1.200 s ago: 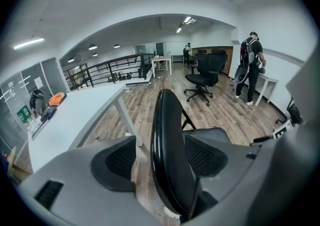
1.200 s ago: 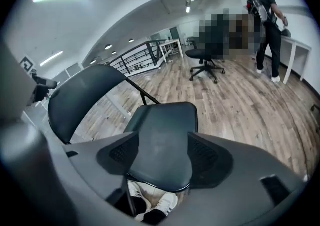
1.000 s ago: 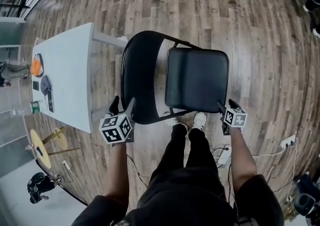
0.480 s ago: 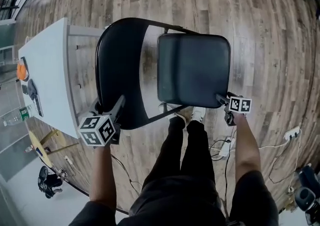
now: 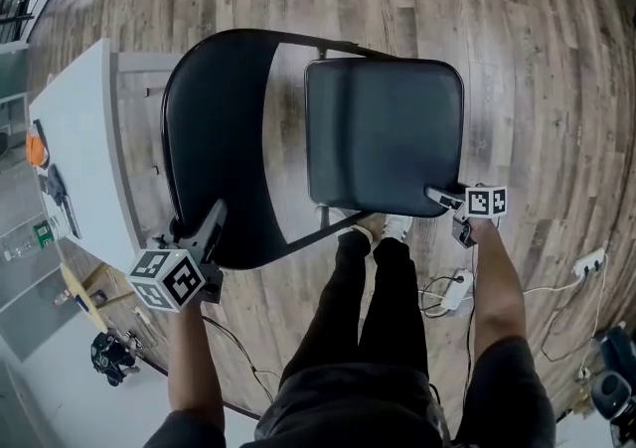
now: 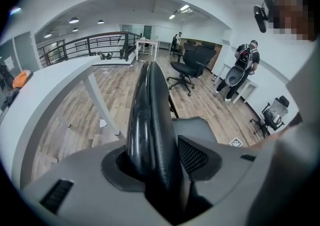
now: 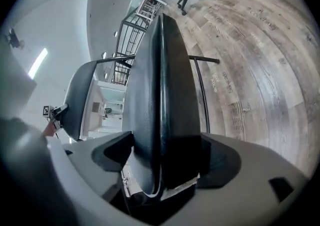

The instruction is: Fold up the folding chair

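Observation:
The black folding chair stands open under me on the wood floor, its curved backrest (image 5: 214, 138) to the left of its square padded seat (image 5: 383, 133). My left gripper (image 5: 204, 229) sits at the backrest's near rim. In the left gripper view the backrest (image 6: 150, 109) runs between the closing jaws of the left gripper (image 6: 155, 162), and both pads touch it. My right gripper (image 5: 447, 200) is at the seat's near right corner. The seat (image 7: 160, 84) fills the gap of the right gripper (image 7: 162, 157), whose jaws are opening, with the pads against both faces.
A white table (image 5: 75, 148) stands close to the chair's left, with small items on it. My feet (image 5: 373, 227) are under the seat's near edge. A power strip with cables (image 5: 447, 292) lies on the floor at the right. Office chairs (image 6: 187, 64) and a railing (image 6: 85, 47) are farther off.
Both grippers have sunk. The left one has slid down and left along the backrest's rim. The right one has stayed at the seat's corner and turned. The chair looms larger.

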A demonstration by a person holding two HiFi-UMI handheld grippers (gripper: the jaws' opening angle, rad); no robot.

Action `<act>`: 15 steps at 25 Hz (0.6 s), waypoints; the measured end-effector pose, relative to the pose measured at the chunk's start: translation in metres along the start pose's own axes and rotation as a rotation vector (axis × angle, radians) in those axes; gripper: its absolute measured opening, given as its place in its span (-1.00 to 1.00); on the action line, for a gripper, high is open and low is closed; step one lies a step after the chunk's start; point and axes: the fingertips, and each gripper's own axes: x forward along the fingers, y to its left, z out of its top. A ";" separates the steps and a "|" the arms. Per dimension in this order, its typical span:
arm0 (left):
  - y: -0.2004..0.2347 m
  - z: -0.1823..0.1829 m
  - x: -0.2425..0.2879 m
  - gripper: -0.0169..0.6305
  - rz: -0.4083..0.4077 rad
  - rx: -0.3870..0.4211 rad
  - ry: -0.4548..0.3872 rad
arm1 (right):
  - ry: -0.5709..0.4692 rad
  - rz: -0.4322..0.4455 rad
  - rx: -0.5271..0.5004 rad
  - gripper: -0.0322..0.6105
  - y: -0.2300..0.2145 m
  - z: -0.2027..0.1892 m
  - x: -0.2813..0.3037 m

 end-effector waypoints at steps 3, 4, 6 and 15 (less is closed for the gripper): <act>-0.001 0.000 0.001 -0.36 -0.006 -0.009 0.000 | -0.007 -0.002 0.005 0.28 -0.002 0.001 -0.002; -0.001 0.000 0.002 -0.37 -0.007 -0.012 0.002 | -0.010 -0.005 0.005 0.28 -0.003 0.001 -0.002; -0.001 -0.001 0.000 -0.40 -0.012 -0.020 0.007 | -0.013 -0.008 0.004 0.28 -0.003 -0.001 -0.001; -0.010 0.008 -0.013 -0.53 -0.069 -0.059 -0.006 | -0.019 0.010 -0.008 0.27 0.015 0.001 -0.007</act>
